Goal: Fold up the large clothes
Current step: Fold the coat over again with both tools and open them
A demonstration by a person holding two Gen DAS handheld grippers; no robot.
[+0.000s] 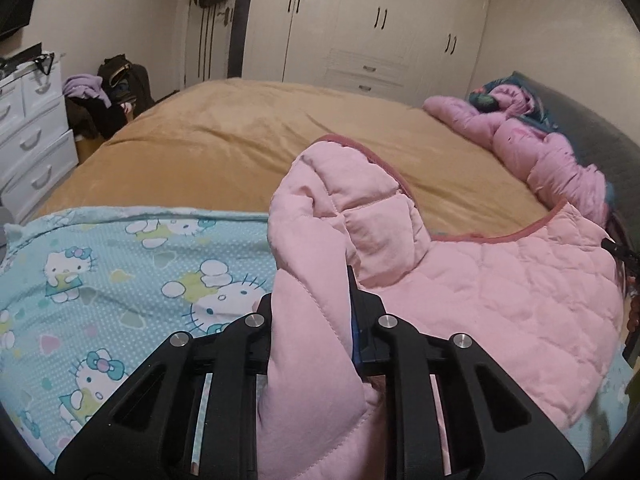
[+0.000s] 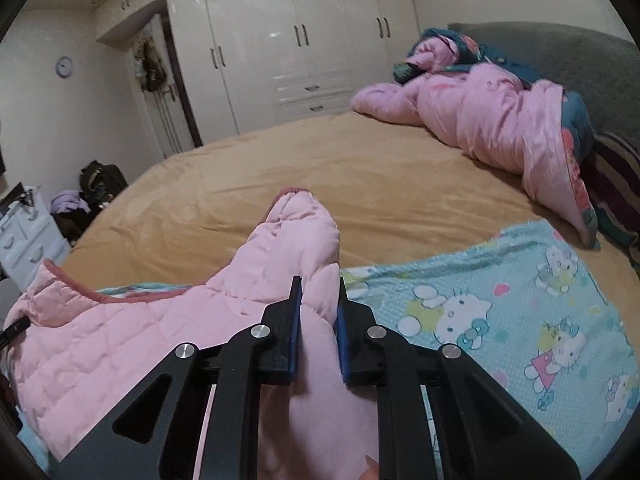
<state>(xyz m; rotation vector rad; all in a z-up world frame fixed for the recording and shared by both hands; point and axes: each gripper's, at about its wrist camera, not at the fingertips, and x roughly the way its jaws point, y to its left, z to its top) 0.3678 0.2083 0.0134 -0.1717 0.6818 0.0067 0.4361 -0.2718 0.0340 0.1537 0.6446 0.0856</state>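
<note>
Garment: pale pink quilted padded jacket (image 1: 500, 280), near edge of bed (image 1: 240, 140).
Handling: soft, light, bulky, probably slippery.
Hold: left gripper (image 1: 312, 320), right gripper (image 2: 318, 320) fingers pinching folds.

White wardrobe (image 1: 372, 28), tan bed (image 1: 248, 136), drawers (image 1: 32, 136)

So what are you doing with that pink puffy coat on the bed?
A person is folding it, with a gripper tool in each hand. The left gripper is shut on one part of the pink quilted jacket, and the right gripper is shut on another part. The jacket lies on a cartoon-cat sheet spread over the bed's tan blanket. A bunched-up pink duvet sits by the headboard.
</note>
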